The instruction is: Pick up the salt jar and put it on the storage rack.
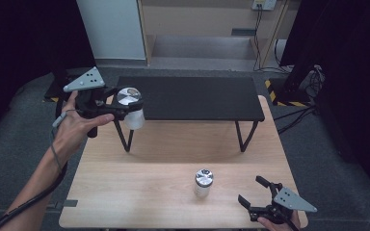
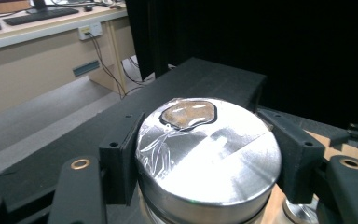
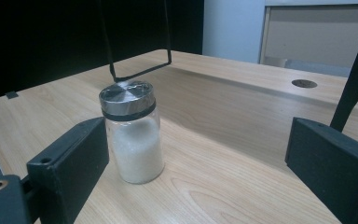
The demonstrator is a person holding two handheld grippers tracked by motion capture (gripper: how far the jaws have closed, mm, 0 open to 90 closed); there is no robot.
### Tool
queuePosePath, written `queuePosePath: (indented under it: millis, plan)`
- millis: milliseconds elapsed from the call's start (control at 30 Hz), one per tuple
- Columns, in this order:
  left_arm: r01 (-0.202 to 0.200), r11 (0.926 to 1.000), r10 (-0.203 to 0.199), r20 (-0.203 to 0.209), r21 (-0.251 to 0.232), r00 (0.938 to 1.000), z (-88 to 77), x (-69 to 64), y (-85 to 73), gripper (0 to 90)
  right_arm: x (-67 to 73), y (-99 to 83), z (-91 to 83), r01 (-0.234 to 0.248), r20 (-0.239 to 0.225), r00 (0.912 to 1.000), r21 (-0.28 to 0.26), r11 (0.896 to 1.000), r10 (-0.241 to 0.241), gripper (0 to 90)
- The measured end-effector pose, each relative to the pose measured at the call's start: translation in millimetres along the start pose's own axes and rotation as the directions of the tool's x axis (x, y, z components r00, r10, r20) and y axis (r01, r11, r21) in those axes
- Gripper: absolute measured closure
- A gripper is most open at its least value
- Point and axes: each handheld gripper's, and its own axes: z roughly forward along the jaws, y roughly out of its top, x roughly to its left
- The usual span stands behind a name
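Note:
My left gripper [image 1: 124,109] is shut on a glass jar [image 1: 131,107] with a shiny metal lid and white powder inside. It holds the jar in the air at the left end of a low black shelf [image 1: 192,98]. In the left gripper view the jar's lid [image 2: 209,154] sits between the two black pads [image 2: 119,156], with the shelf top [image 2: 200,77] just beyond. A second, similar jar [image 1: 203,183] stands upright on the wooden table [image 1: 139,183]. My right gripper [image 1: 250,189] is open at the table's front right corner, with that jar [image 3: 133,133] a little ahead of its left pad [image 3: 72,161].
The black shelf stands on thin wire legs [image 1: 126,137] across the back of the table, with open space under it. Behind the table are a grey floor, a wall unit and cables [image 1: 260,33]. A round cable hole [image 3: 304,83] is set in the tabletop.

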Motion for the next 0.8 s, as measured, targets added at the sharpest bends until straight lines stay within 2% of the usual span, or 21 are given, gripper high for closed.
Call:
queuePosePath:
  millis: [200, 433, 500, 533, 567, 600, 733, 767, 800]
  plan:
    - [0.023, 0.9997, -0.024, -0.060, -0.008, 0.9979, 7.0, 2.8, 6.5, 34.0, -0.3, 0.0, 0.2, 0.001, -0.002, 1.0000, 0.000, 1.000, -0.001, 6.1]
    - [0.050, 0.9986, -0.052, -0.136, -0.019, 0.9893, 16.0, 5.5, 7.4, 34.0, -1.1, -0.4, -0.7, 0.000, -0.002, 1.0000, -0.004, 1.000, 0.000, 6.1]
    - [0.068, 0.9972, -0.072, -0.157, -0.031, 0.9849, 18.2, 7.1, 4.3, 34.0, -1.6, -0.5, -0.9, 0.001, -0.003, 1.0000, -0.004, 1.000, -0.001, 6.1]
    - [0.078, 0.9963, -0.083, -0.180, -0.038, 0.9800, 20.7, 8.2, 2.2, 34.0, -1.7, -0.6, -1.0, 0.001, -0.004, 1.0000, -0.004, 1.000, -0.001, 6.1]
    - [0.078, 0.9963, -0.083, -0.180, -0.038, 0.9800, 20.7, 8.2, 2.2, 34.0, -1.7, -0.6, -1.0, 0.001, -0.004, 1.0000, -0.004, 1.000, -0.001, 6.1]
    - [0.088, 0.9952, -0.094, -0.206, -0.043, 0.9739, 23.3, 9.1, 0.4, 34.0, -1.7, -0.5, -1.1, 0.002, -0.005, 1.0000, -0.004, 1.000, -0.002, 6.1]
    - [0.102, 0.9941, -0.108, -0.256, -0.036, 0.9607, 29.2, 11.2, -1.1, 34.0, -1.5, -0.4, -0.4, 0.005, -0.009, 0.9999, -0.001, 1.000, -0.005, 6.1]
    - [0.102, 0.9941, -0.108, -0.256, -0.036, 0.9607, 29.2, 11.2, -1.1, 34.0, -1.5, -0.3, -0.2, 0.005, -0.011, 0.9999, 0.000, 1.000, -0.005, 6.1]
    - [0.111, 0.9932, -0.116, -0.263, -0.037, 0.9579, 30.9, 14.1, -3.1, 34.0, -1.5, -0.2, -0.1, 0.005, -0.013, 0.9999, 0.001, 1.000, -0.005, 6.1]
